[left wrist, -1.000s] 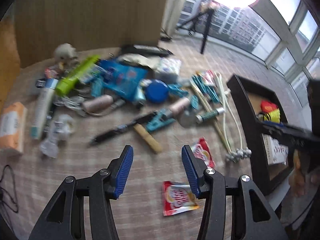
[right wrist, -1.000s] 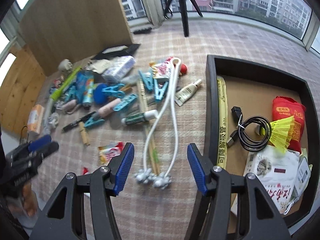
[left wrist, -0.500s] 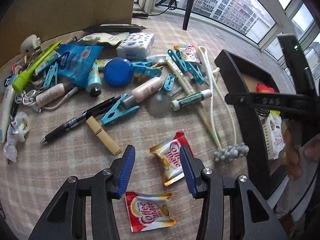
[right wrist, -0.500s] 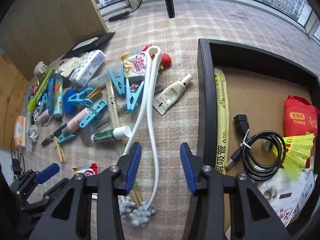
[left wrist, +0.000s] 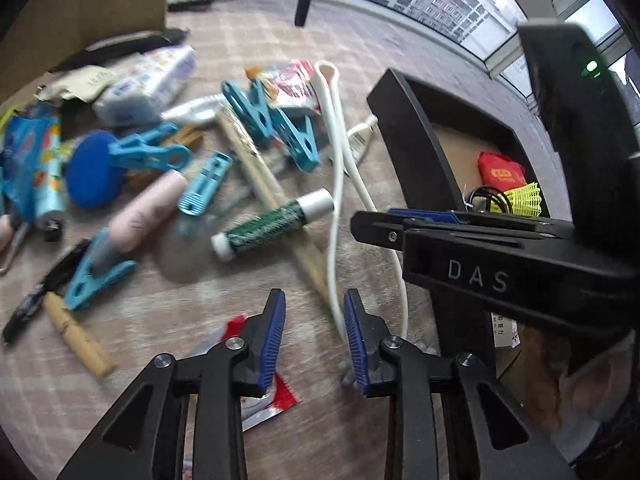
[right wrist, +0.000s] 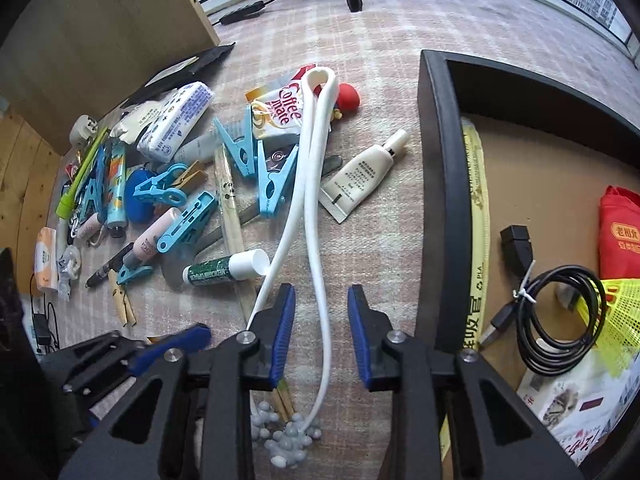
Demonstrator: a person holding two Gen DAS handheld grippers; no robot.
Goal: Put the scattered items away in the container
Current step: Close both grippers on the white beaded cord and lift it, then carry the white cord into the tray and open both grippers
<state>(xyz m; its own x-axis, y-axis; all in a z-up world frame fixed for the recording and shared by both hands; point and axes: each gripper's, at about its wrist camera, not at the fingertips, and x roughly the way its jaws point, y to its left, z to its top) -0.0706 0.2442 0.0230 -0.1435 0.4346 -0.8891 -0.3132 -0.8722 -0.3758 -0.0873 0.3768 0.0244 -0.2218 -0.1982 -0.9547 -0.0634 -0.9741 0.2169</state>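
Right gripper (right wrist: 321,330) points steeply down over the pale checked cloth on the table (right wrist: 372,240). Its blue-padded fingers (right wrist: 285,332) have just been closing, and one strand of the long white looped cord with a grey beaded end (right wrist: 316,184) runs between them; the pads stand apart from it, not pressing. The other strand passes behind the left finger. The bead cluster lies near, under the fingers.

Left gripper (left wrist: 315,338) also points down just left of the right one, fingers (left wrist: 273,336) half closed and just narrowing, nothing gripped; the same white cord (left wrist: 335,184) and a pale wooden stick (left wrist: 276,196) pass just beyond its tips, a red-and-white sachet (left wrist: 272,400) under its left finger.

Black rectangular tray (right wrist: 442,200) sits right, holding a coiled black cable (right wrist: 560,320), a red pouch (right wrist: 622,236) and a yellow mesh shuttlecock (right wrist: 624,320). Left of the cord: blue clothes pegs (right wrist: 276,184), a green-labelled tube with a white cap (right wrist: 224,272) and a cream squeeze tube (right wrist: 362,176), scattered on the cloth.
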